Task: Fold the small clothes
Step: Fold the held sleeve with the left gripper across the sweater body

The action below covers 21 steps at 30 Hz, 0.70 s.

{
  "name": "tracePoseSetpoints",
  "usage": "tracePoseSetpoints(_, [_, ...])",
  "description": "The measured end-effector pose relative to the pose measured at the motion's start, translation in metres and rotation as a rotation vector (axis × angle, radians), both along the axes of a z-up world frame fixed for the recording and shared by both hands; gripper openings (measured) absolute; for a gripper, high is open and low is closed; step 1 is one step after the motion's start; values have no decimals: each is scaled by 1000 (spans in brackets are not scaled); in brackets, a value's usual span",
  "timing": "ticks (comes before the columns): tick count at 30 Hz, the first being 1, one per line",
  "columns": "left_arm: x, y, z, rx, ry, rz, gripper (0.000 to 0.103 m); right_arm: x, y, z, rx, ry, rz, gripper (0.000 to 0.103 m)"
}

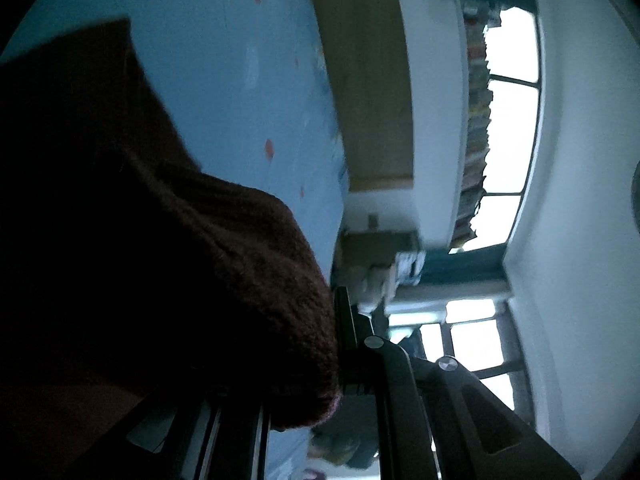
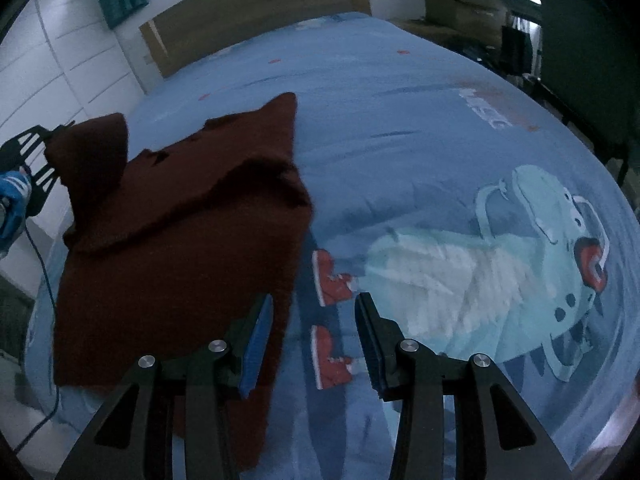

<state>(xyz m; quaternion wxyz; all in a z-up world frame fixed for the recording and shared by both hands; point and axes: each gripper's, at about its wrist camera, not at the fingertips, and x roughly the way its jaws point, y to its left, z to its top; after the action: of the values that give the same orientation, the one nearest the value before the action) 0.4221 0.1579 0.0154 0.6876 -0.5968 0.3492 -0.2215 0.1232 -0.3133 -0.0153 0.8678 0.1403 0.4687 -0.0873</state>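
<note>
A dark maroon knitted garment (image 2: 176, 240) lies on the blue bed cover (image 2: 400, 140), partly folded, with one corner lifted at the left. My left gripper (image 2: 48, 148) is shut on that lifted corner at the left edge of the right wrist view. In the left wrist view the maroon knit (image 1: 180, 280) fills the lower left and hangs over my left gripper (image 1: 340, 344), hiding one finger. My right gripper (image 2: 314, 340) is open and empty, just above the bed, with its left finger (image 2: 256, 344) over the garment's near right edge.
The cover has a cartoon dog print (image 2: 520, 272) at the right. A wooden headboard (image 2: 256, 12) stands at the far end, white cupboards (image 2: 60, 60) at the left, dark furniture (image 2: 580, 60) at the right. A cable (image 2: 44, 280) hangs at the left bed edge. Windows (image 1: 508, 120) show in the left wrist view.
</note>
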Motion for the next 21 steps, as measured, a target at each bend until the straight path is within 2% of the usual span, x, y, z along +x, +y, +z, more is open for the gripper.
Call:
tracePoseSetpoints(9, [-38,-50,-41,198,87,-150,6,-5,-8,-8,13,14,-18,44])
tracePoseSetpoints(13, [-59,-54,-62,273,130,-205,7,-4,-10,-9,14,14,-21,44])
tracePoseSetpoints(16, [-71,-55,-66,320,143,-239,7,-2,-10,-11,17,14,-20,44])
tracePoseSetpoints(18, [-75,-54,-61,334,135,-248,13,-1,-9,-12,17,14,-16,44])
tracePoseSetpoints(20, [-73,-52,-51,336,120,-230,32,0,-8,-12,16,14,-11,44])
tracePoseSetpoints(21, [-72,-50,-45,341,112,-209,36,1,-8,-12,16,13,-10,44])
